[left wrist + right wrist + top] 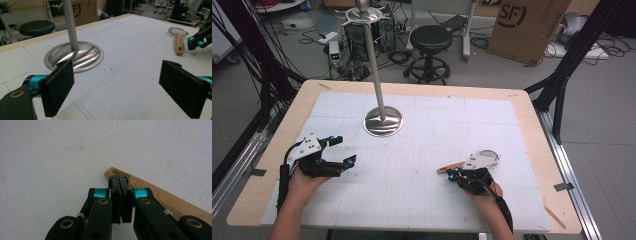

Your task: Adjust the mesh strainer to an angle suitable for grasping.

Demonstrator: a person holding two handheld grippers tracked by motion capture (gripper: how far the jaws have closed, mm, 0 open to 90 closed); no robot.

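From above, the left gripper (343, 150) is seen held low over the near left of the table (532, 115), its jaws spread wide with nothing between them; it appears to be kept in reserve. On the near right, the right gripper (453, 174) is set down at the wooden handle (451, 167) of a small mesh strainer (488, 158), which lies flat on the white mat with its round head pointing away to the right. Farther back, left of centre, a tall steel stand (382, 121) is planted on its round base, well apart from both grippers; it may be meant as a hanging post, though that is only a judgement.

Along the left gripper's own jaws, the two black pads (60, 87) are seen far apart over bare mat. The stand's polished base (74, 56) sits just ahead, and the strainer (178, 37) is caught off to the right, with the other gripper's tip (197, 43) beside its handle.

Along the right gripper, its jaws are seen pressed together, pad to pad, with nothing between them. The tips (121, 180) rest just over the handle's end (150, 192), which runs off to the lower right. The handle is not yet pinched, so the jaws would have to be opened before any pickup.
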